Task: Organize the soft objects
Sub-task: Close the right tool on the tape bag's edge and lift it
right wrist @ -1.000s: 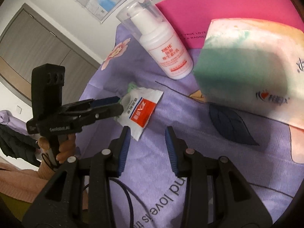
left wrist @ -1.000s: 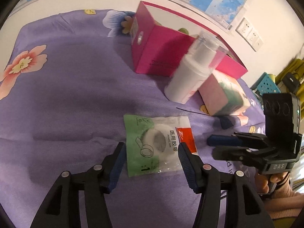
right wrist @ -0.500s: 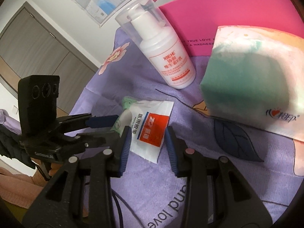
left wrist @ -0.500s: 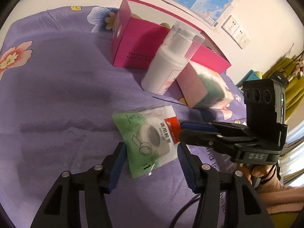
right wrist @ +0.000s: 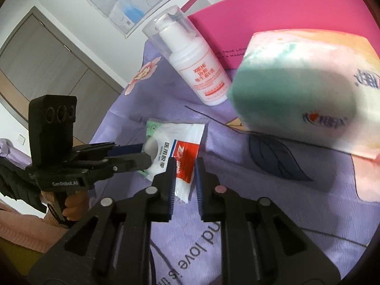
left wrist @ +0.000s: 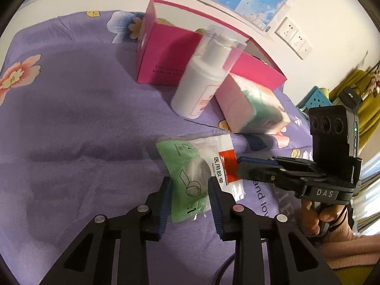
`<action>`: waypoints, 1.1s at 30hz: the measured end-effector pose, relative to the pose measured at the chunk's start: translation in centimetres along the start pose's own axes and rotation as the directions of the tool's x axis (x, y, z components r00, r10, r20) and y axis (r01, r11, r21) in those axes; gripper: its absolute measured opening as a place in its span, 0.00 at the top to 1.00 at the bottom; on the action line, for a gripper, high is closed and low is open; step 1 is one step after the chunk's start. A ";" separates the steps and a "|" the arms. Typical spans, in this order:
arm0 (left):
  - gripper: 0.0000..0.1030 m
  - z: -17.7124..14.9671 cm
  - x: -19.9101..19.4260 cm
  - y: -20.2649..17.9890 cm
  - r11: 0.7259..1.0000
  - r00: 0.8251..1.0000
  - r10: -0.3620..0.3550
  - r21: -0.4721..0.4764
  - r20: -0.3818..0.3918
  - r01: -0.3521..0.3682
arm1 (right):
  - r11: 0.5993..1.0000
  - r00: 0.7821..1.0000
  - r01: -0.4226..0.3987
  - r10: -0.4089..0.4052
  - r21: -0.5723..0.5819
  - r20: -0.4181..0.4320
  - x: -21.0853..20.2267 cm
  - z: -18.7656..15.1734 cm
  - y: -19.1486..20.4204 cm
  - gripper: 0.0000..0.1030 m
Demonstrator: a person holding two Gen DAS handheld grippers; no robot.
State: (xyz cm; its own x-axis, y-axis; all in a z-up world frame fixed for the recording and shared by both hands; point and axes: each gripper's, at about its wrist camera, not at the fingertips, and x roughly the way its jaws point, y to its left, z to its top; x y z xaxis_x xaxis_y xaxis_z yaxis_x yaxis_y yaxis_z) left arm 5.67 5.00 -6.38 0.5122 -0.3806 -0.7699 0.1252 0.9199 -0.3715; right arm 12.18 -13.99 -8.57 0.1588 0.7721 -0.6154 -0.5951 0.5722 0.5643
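Purple floral bedsheet. Flat plastic packet of medical tape lying near front edge, just before white pump bottle, tissue pack and pink box. Left hand-held gripper part-open, fingers straddling packet's green end. Right hand-held gripper narrowly open around red-and-white end, not yet clamped. Step in hand: likely two-sided grasp of packet. Next: closing both on thin film, lifting evenly, probably toward box.
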 end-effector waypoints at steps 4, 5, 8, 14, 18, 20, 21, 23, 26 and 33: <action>0.71 0.3 -0.5 -0.8 1.000 1.000 0.000 0.018 0.015 0.000 | 1.000 1.000 0.001 -0.001 -0.017 0.023 -0.8 -0.1 0.5 0.82; 0.71 0.4 -0.6 -1.1 1.000 1.000 -0.002 0.023 0.018 0.002 | 1.000 0.999 0.003 -0.003 -0.023 0.034 -1.1 -0.1 0.9 0.82; 0.73 0.8 -0.8 -2.0 0.999 1.000 -0.017 0.043 0.026 0.016 | 0.999 0.999 -0.008 0.010 -0.040 0.052 -2.0 -0.2 1.5 0.83; 0.76 1.3 -0.8 -4.3 0.994 0.999 -0.033 0.102 0.040 0.029 | 0.997 0.998 -0.007 0.011 -0.071 0.056 -2.1 -0.3 2.6 0.87; 0.75 1.1 0.1 -3.4 0.997 0.999 -0.032 0.065 0.005 0.031 | 0.999 0.998 0.021 -0.019 -0.027 0.057 -2.1 -0.4 1.6 0.87; 0.75 0.8 0.3 -2.7 0.998 0.999 -0.036 0.053 -0.007 0.037 | 0.999 0.997 0.049 -0.049 0.003 0.067 -2.6 -0.5 0.8 0.87; 0.74 0.7 0.5 -2.4 0.998 0.998 -0.052 0.044 -0.018 0.053 | 0.998 0.996 0.059 -0.060 0.023 0.066 -2.8 -0.6 0.2 0.81; 0.73 0.5 0.8 -2.1 0.997 0.998 -0.061 0.036 -0.027 0.062 | 0.996 0.996 0.074 -0.077 0.050 0.054 -2.8 -0.7 -0.5 0.68; 0.72 0.4 1.4 -1.6 0.999 0.999 -0.035 0.027 -0.041 0.037 | 0.992 0.993 0.113 -0.115 0.059 0.031 -2.2 -0.6 -1.2 0.65; 0.72 -0.1 1.7 -1.2 0.999 0.998 -0.043 0.014 -0.052 0.043 | 0.996 0.996 0.084 -0.084 0.015 0.012 -1.2 -0.1 -0.8 0.61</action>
State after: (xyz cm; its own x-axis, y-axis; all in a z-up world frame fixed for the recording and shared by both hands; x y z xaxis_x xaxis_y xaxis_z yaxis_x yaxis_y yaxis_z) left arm 6.25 3.26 -7.31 0.4615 -0.4239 -0.7793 0.1596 0.9038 -0.3971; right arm 12.37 -15.42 -8.38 0.2177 0.7246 -0.6539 -0.5679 0.6389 0.5189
